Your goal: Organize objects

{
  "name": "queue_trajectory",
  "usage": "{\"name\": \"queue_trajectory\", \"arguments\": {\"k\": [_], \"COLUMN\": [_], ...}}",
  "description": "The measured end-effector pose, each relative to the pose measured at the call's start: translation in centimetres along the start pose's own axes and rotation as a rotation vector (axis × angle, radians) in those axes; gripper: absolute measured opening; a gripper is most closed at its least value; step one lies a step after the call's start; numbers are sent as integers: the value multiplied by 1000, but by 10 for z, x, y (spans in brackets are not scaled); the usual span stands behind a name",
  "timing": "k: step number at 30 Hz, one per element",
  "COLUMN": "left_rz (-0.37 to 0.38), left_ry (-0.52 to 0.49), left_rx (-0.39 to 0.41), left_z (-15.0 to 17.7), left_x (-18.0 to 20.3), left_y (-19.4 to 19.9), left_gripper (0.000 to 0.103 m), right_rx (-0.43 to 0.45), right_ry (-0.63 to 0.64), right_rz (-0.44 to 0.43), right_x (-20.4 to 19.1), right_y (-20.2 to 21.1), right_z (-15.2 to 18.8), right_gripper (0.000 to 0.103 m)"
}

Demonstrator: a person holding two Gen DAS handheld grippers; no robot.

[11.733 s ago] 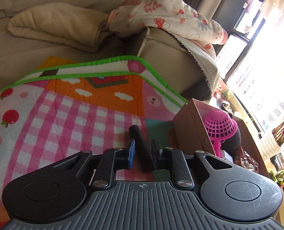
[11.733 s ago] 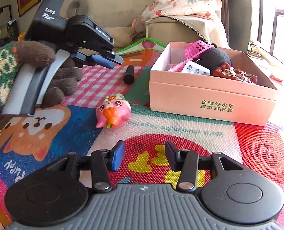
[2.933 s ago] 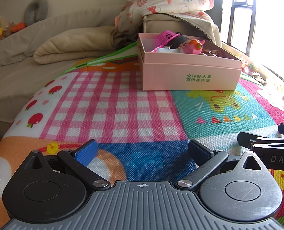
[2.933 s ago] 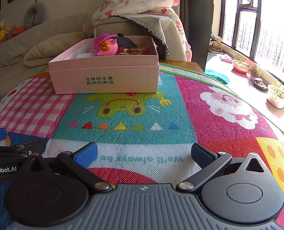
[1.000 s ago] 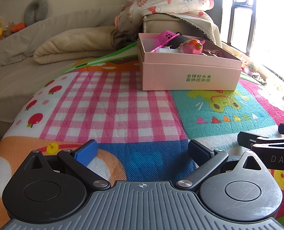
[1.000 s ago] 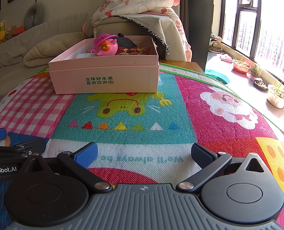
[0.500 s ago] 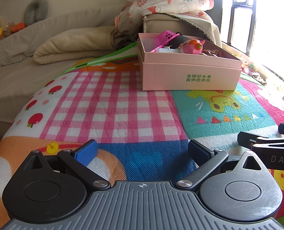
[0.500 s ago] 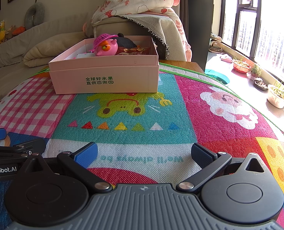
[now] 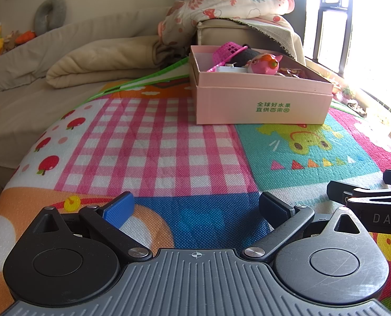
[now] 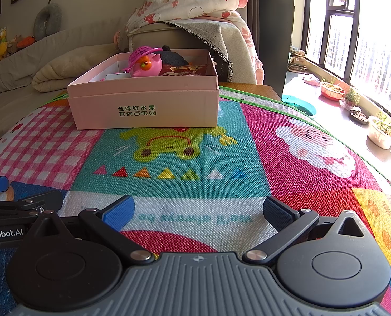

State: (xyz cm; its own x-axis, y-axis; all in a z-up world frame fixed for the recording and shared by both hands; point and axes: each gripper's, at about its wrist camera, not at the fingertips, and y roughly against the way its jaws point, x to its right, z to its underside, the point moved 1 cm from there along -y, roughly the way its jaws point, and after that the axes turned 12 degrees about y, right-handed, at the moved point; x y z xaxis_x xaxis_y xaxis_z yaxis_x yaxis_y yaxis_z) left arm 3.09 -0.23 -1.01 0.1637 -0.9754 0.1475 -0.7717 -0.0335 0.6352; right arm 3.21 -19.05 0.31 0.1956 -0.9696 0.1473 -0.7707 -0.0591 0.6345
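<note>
A pink cardboard box (image 9: 261, 105) stands on the colourful play mat (image 9: 169, 142), far ahead of both grippers; it also shows in the right wrist view (image 10: 145, 108). In it lie a pink pig toy (image 9: 264, 64), a pink mesh basket (image 9: 225, 50), a black plush (image 9: 244, 54) and a snack packet (image 10: 185, 69). My left gripper (image 9: 195, 206) is open and empty, low over the mat. My right gripper (image 10: 199, 209) is open and empty beside it, and its side shows at the right edge of the left wrist view (image 9: 369, 200).
A beige sofa (image 9: 37, 79) with a folded blanket (image 9: 103, 63) runs along the left. A floral quilt (image 10: 192, 2) lies on the armrest behind the box. Windows and potted plants (image 10: 380, 129) are at the right, beyond the mat's edge.
Since 11.7 s ago the black cylinder and the pig toy have left the mat; the pig toy now lies in the box. Both grippers have drawn back and opened wide. Nothing moved in the last second.
</note>
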Motion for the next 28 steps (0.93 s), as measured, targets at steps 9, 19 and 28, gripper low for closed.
{"name": "queue_trajectory", "arguments": {"k": [9, 19, 28], "left_rz": [-7, -4, -3], "left_ry": [-4, -4, -4], "left_rx": [0, -4, -4], "left_z": [0, -1, -2], "left_x": [0, -1, -2], "left_y": [-1, -3, -3], "left_gripper": [103, 103, 103], "right_rx": [0, 0, 0], "right_ry": [-1, 0, 0], "right_rz": [0, 0, 0], "right_x": [0, 0, 0], "right_y": [0, 0, 0], "right_z": [0, 0, 0], "right_gripper": [103, 103, 103]}}
